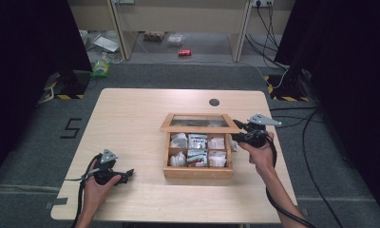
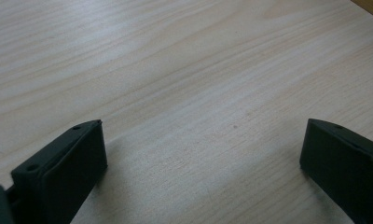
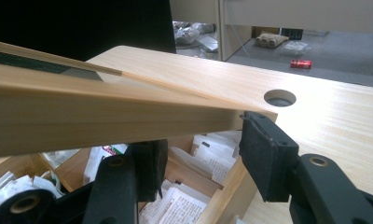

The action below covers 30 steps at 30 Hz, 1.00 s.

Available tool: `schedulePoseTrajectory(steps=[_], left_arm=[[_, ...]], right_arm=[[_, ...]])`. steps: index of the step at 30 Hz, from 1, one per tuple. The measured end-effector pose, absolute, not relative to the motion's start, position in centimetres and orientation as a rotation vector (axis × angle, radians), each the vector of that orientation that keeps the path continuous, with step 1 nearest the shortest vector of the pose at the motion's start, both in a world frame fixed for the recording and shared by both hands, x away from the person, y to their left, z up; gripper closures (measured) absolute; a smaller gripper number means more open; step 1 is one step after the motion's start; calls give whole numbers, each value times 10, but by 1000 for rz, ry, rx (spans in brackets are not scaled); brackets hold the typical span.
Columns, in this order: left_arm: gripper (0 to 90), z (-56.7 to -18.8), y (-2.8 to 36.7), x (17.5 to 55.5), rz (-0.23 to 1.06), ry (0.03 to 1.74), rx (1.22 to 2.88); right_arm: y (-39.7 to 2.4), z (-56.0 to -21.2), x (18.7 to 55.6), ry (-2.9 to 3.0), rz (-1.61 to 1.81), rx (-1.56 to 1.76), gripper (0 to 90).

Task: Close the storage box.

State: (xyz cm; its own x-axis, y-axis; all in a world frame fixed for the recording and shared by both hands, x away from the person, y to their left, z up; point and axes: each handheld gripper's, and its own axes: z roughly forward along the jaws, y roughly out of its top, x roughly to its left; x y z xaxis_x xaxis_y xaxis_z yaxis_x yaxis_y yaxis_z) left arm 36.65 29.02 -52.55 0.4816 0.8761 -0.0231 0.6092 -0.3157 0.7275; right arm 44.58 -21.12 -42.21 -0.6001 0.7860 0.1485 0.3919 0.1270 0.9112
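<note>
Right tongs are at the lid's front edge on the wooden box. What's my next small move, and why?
Probably swing the lid a little further back. The right tongs straddle its front edge at the corner, the lid stands only partly raised over the packets, and the left tongs rest open on the table, clear of the box.

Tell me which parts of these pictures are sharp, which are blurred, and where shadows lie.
High view: even light, dark curtains at both sides. Left gripper view: the pale wooden table is sharp, with soft shadows under the black jaws. Right gripper view: the raised wooden lid of the compartment box is close and blurred; the round table hole is clearer.
</note>
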Motion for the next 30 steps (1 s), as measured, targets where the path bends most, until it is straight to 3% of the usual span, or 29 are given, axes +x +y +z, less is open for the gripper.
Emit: schedulePoseTrajectory(steps=[30], left_arm=[[0, -525, 290, 366, 500, 1227, 2042]], right_arm=[[-216, -432, 424, 2072, 1499, 1106, 523]])
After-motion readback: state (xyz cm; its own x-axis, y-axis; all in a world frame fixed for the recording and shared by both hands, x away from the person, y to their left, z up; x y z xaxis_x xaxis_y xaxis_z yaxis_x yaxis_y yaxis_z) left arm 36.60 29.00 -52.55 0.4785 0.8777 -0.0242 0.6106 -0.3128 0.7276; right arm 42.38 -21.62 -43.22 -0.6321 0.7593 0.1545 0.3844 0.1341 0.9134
